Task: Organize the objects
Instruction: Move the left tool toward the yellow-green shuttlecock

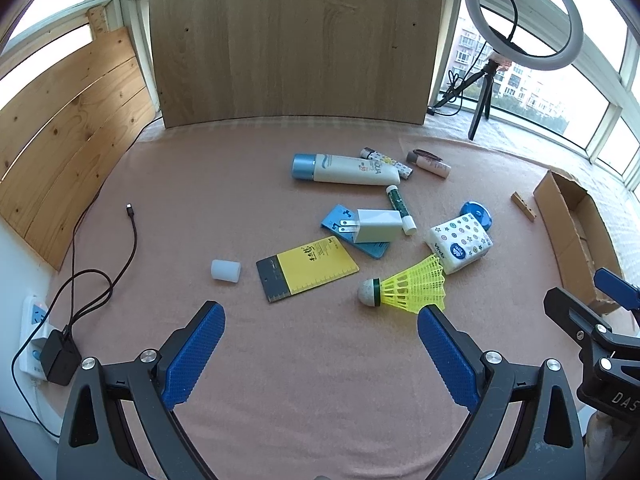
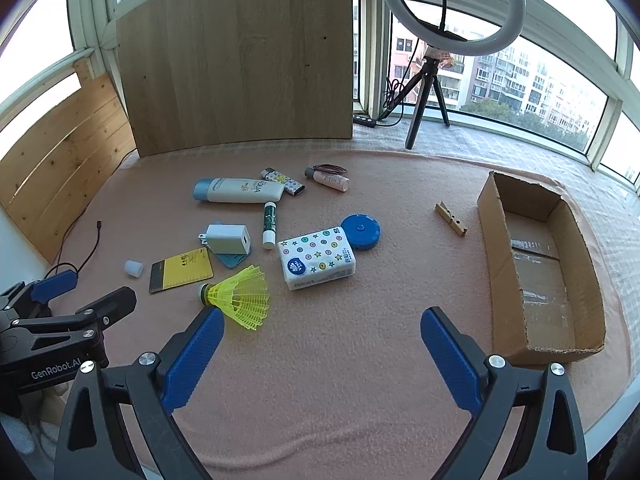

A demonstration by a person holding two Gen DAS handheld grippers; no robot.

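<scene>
Nothing has been gathered yet, by the look of it: the cardboard box (image 2: 540, 264) at the right of the right wrist view lies bare inside, while the clutter sits spread over the middle of the table (image 2: 340, 380), which is covered with a pinkish cloth. Both the left tongs (image 1: 320, 320) and the right tongs (image 2: 322, 324) are spread wide and hold nothing, hovering at the near edge.

Closest is the yellow shuttlecock (image 2: 240, 296), just beside the right tongs' left finger. Beyond it lie a tissue pack (image 2: 316, 258), a blue tape measure (image 2: 362, 232), a white charger (image 2: 228, 239), a yellow card (image 2: 182, 270), a glue stick (image 2: 270, 222), a sunscreen tube (image 2: 240, 191) and a clothespin (image 2: 451, 219).

A sensible first move would be closing on the shuttlecock by its cork, since the skirt would crush, then carrying it rightward to the box.

A wooden board (image 2: 240, 60) stands behind, with windows and a ring light (image 2: 452, 4) at upper right.
</scene>
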